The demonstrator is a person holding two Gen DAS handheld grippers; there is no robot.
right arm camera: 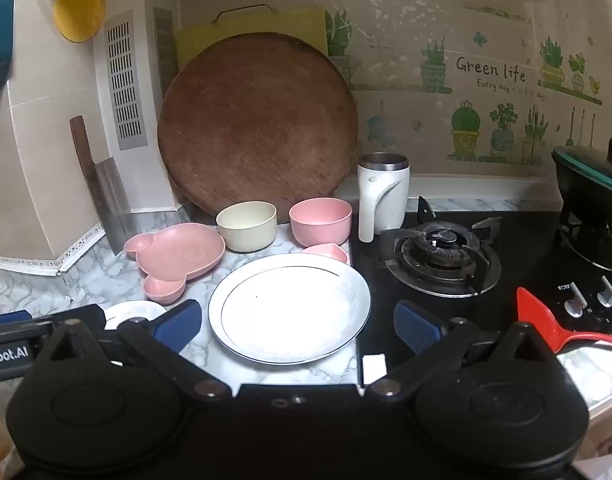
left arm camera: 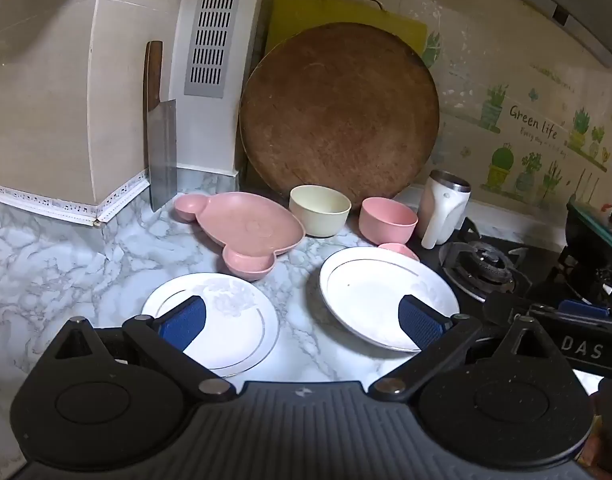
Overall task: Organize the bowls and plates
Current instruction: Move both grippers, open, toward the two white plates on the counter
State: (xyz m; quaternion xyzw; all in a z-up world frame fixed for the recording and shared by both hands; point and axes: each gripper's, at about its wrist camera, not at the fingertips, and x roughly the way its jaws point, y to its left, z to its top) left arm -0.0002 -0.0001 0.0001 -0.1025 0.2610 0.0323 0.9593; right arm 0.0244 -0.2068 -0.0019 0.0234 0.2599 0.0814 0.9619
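On the marble counter lie a small white plate (left arm camera: 226, 320) and a larger white plate (left arm camera: 377, 292), which also shows in the right wrist view (right arm camera: 290, 304). Behind them are a pink bear-shaped plate (left arm camera: 246, 224), a cream bowl (left arm camera: 319, 210), a pink bowl (left arm camera: 387, 220) and a small pink dish (left arm camera: 397, 249). My left gripper (left arm camera: 302, 320) is open and empty, hovering between the two white plates. My right gripper (right arm camera: 298, 326) is open and empty, its fingers on either side of the larger plate's near part.
A round wooden board (left arm camera: 337, 112) and a yellow board lean on the back wall. A cleaver (left arm camera: 160, 148) leans at the left. A white mug (right arm camera: 381, 196) stands by the gas stove (right arm camera: 441, 256). A red spatula (right arm camera: 545, 324) lies at the right.
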